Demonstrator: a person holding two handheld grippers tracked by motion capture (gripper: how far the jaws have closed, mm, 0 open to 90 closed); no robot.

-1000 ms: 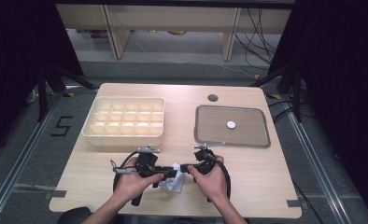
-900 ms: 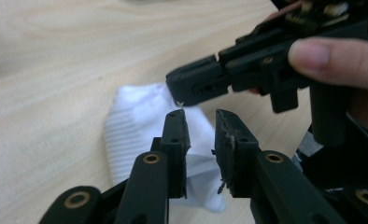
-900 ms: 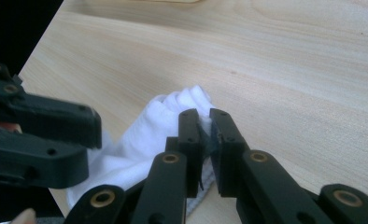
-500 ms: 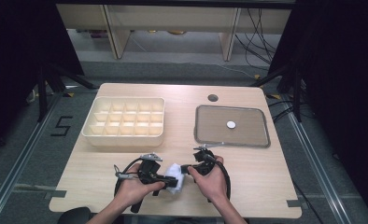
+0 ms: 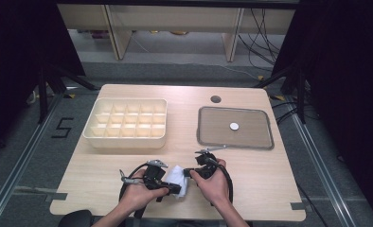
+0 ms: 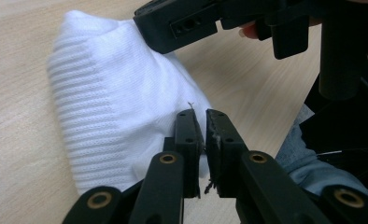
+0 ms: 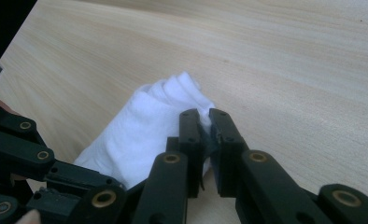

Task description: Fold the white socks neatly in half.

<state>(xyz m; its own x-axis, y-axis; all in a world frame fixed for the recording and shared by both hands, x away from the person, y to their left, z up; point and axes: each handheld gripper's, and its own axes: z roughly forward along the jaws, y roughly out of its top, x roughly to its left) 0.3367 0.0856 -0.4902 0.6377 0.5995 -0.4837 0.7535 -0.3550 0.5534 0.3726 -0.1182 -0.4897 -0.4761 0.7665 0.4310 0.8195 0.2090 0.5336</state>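
Observation:
A white ribbed cloth (image 5: 177,176), bunched like a sock, lies near the table's front edge between my two hands. My left gripper (image 5: 174,187) sits at its near left side. In the left gripper view the jaws (image 6: 205,116) have just been closing and now pinch the edge of the cloth (image 6: 112,102). My right gripper (image 5: 189,172) is shut on the cloth's far right corner. In the right gripper view the tips (image 7: 204,114) close on a fold of the cloth (image 7: 149,126).
A cream tray (image 5: 123,140) with several empty compartments stands at the back left. A shallow grey tray (image 5: 201,128) holding a small white disc (image 5: 234,126) lies at the back right. A round hole (image 5: 216,99) is in the tabletop behind it.
My left gripper has dropped a little onto the cloth and its jaws have closed on the cloth's edge. The right hand and the cloth have stayed in place.

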